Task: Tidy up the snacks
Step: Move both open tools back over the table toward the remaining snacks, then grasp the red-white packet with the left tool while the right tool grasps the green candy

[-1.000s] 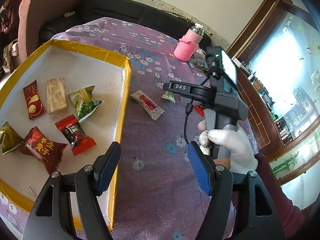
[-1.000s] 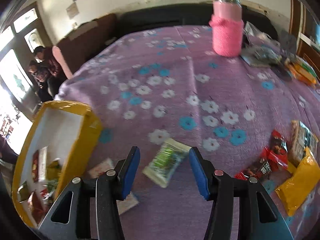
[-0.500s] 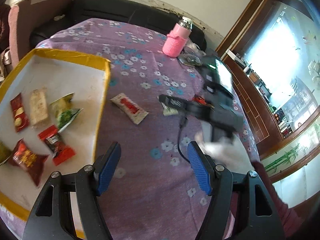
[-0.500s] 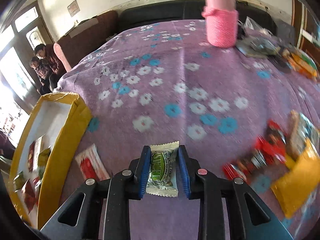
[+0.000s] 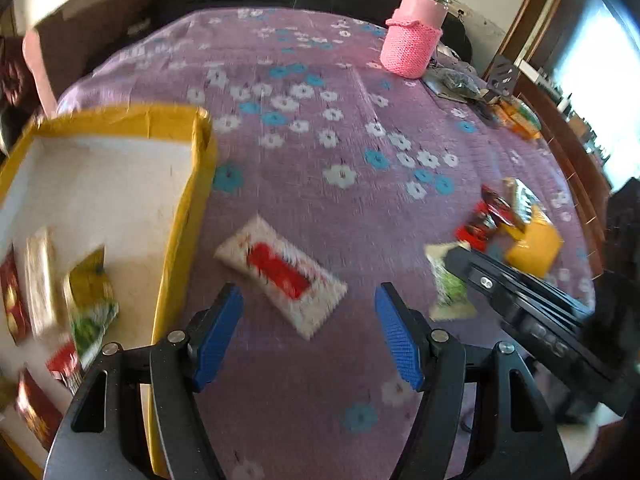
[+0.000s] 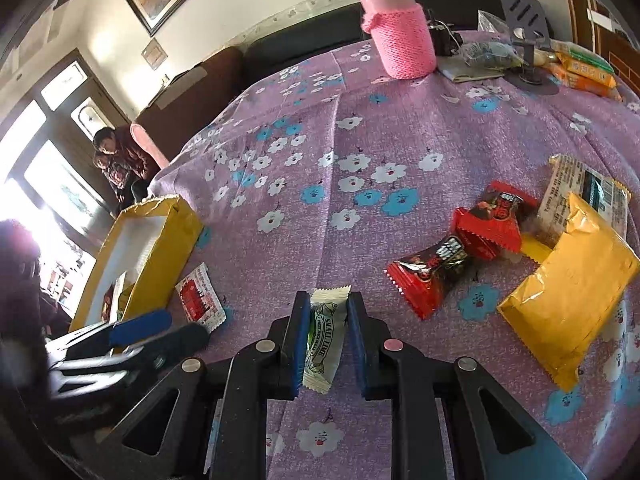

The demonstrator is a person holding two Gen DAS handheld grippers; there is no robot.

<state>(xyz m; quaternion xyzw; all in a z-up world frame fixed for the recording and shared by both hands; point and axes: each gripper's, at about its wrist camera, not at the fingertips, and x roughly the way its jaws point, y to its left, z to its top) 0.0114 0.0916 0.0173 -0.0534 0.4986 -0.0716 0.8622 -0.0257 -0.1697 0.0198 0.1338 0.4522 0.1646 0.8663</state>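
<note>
The right hand-held gripper is clamped on the lime candy sachet — light, crinkly, slippery, best pinched mid-body — right of the yellow box. The left hand-held gripper gapes over the red-and-white packet beside that box.

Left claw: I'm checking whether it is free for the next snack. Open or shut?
Open. The left claw has its blue pads wide apart with nothing between them; the red-and-white packet lies on the cloth ahead.
</note>
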